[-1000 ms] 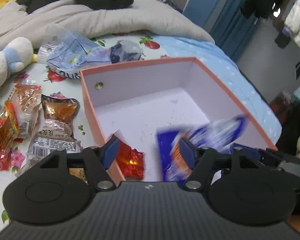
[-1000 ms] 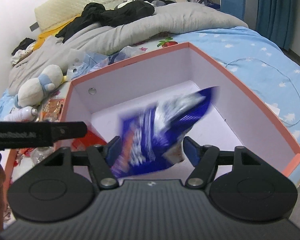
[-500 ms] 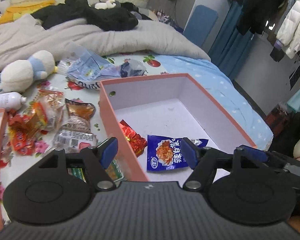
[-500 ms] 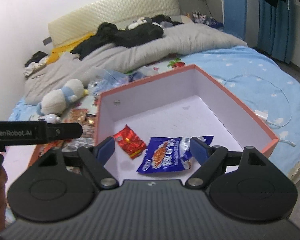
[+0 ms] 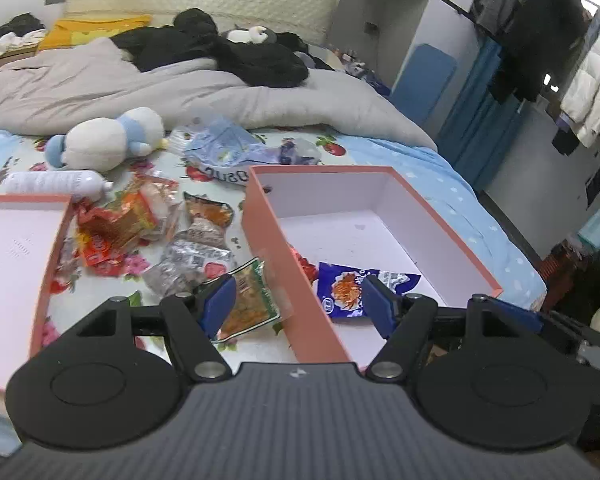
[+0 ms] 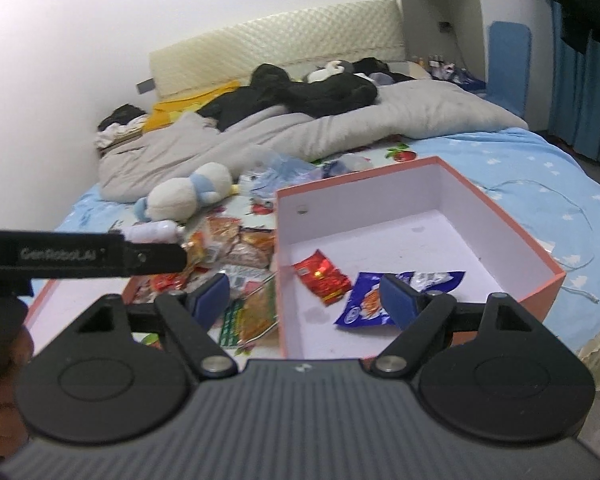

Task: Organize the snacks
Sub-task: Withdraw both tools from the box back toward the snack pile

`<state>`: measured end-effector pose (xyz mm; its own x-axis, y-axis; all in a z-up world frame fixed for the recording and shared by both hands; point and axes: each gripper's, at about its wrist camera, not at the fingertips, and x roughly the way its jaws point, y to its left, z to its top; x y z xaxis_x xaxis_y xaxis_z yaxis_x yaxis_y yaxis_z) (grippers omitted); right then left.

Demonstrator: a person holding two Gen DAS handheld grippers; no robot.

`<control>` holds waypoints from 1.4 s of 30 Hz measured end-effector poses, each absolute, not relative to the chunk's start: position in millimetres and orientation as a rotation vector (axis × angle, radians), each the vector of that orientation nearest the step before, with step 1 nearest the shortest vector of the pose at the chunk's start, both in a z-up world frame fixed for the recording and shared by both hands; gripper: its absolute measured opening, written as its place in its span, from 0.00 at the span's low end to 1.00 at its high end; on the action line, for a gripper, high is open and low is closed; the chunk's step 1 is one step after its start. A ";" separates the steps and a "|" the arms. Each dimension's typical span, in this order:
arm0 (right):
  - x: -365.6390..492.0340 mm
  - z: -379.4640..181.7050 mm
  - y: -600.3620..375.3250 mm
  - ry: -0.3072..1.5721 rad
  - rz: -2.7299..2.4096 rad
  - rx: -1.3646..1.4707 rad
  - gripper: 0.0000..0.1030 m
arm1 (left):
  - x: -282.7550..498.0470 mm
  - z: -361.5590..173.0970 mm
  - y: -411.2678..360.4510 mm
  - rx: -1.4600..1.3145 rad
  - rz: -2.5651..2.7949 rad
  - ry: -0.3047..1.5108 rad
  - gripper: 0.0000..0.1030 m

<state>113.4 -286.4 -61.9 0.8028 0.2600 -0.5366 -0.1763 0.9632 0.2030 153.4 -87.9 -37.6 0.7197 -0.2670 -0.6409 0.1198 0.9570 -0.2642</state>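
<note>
On the bed: one salmon-pink box, white inside, open at the top, set on the floral sheet.
Contents of box: blue snack packet lying flat on the box floor near the front; red foil packet just beside it, toward the left wall.
Left of the box, loose on the sheet: heap of snack packets, orange, red, brown and silver; one green-edged packet close against the box's outer wall.
Further left: a second pink tray or lid, its inside pale.
Behind the heap: white bottle on its side; white-and-blue plush toy; crumpled clear and blue bags; grey duvet with black clothing on it.
Left tool: jaws apart, nothing between them, held above the box's left wall.
Right tool: jaws just been opening, now wide, nothing gripped; blue packet lies below, in the box, clear of the pads.
</note>
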 end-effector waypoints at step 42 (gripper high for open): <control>60.4 -130.1 -186.1 0.680 0.324 0.120 0.81 | 100.1 -98.3 8.3 -0.280 -0.004 0.805 0.82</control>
